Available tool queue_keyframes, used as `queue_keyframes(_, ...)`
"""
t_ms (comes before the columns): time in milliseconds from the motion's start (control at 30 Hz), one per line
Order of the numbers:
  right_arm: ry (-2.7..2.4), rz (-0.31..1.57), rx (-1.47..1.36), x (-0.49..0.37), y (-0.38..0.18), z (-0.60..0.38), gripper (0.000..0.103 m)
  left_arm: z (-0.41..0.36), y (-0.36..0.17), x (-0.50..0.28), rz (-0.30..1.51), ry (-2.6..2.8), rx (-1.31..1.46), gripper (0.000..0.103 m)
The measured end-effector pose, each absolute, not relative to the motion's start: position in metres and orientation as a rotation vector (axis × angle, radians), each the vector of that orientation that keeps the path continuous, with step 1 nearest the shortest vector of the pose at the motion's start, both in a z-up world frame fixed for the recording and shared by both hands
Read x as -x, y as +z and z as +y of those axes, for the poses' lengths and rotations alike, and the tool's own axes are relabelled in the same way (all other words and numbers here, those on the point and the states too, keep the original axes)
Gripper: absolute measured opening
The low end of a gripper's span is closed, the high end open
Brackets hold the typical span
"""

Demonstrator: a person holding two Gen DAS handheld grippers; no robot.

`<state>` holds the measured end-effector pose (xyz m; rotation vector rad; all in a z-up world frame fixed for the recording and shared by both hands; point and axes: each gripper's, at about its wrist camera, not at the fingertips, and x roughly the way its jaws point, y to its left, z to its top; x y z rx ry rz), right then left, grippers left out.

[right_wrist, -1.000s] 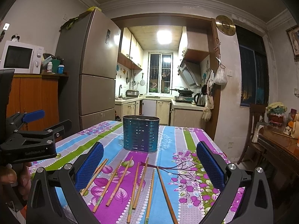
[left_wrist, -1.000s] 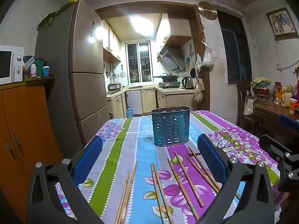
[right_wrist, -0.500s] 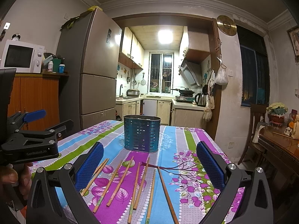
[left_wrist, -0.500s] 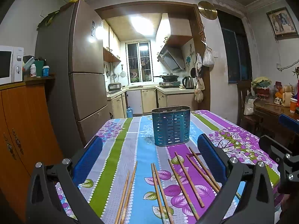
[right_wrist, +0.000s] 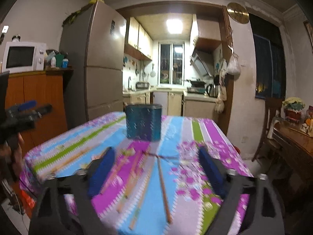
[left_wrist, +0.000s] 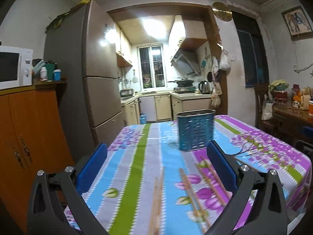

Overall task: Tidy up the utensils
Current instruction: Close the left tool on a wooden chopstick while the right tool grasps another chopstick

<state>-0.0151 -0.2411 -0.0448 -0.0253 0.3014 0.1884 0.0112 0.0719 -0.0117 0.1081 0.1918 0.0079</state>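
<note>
Several wooden chopsticks (left_wrist: 192,193) lie loose on the flowered tablecloth (left_wrist: 135,156), in front of a blue slotted utensil holder (left_wrist: 195,130) that stands upright mid-table. My left gripper (left_wrist: 156,166) hovers open over the near left chopsticks with nothing between its blue pads (left_wrist: 92,168). In the right wrist view the same holder (right_wrist: 143,124) stands beyond the chopsticks (right_wrist: 163,188). My right gripper (right_wrist: 156,168) hangs low over them, its jaws closing with nothing held between the pads (right_wrist: 101,172). The left gripper (right_wrist: 27,109) shows at the left edge, held by a hand (right_wrist: 13,143).
A tall fridge (left_wrist: 97,74) and an orange wooden cabinet (left_wrist: 29,137) with a microwave (left_wrist: 13,66) stand left of the table. A dark wooden side table (right_wrist: 293,141) with jars and a chair (right_wrist: 272,121) stand on the right. The kitchen lies behind.
Both views have gone blurred with motion. The right gripper has dipped toward the chopsticks and its pads have come closer together. The left gripper has shifted leftward along the table.
</note>
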Motion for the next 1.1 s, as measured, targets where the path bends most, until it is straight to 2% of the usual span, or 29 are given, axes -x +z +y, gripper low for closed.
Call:
queue_keyframes(33,0.189,0.336,0.010,0.018,-0.056,-0.248,0.050,0.076,-0.014,-0.009,0.191,0.014,-0.109,0.098)
queue_keyframes(133,0.224,0.416,-0.021,0.024,-0.087,-0.248,0.042,0.095,-0.026,-0.004,0.205,0.035,-0.102,0.098)
queue_keyframes(267,0.229,0.476,0.008,0.025,-0.122,-0.235,0.039,0.101,-0.044,-0.002,0.241,0.029,-0.111,0.098)
queue_keyframes(367,0.205,0.493,0.011,0.015,-0.133,-0.240,0.030,0.101,-0.055,0.000,0.259,0.013,-0.115,0.098)
queue_keyframes(700,0.289,0.474,0.007,0.023,-0.128,-0.230,0.028,0.136,-0.093,0.006,0.342,0.051,-0.071,0.098)
queue_keyframes(900,0.312,0.523,0.010,0.023,-0.148,-0.207,0.028,0.142,-0.107,0.012,0.376,0.048,-0.064,0.098)
queue_keyframes(967,0.295,0.507,0.016,0.022,-0.148,-0.204,0.026,0.136,-0.110,0.014,0.367,0.038,-0.090,0.098)
queue_keyframes(1100,0.271,0.488,0.036,0.022,-0.151,-0.198,0.013,0.126,-0.121,0.022,0.351,0.022,-0.143,0.098)
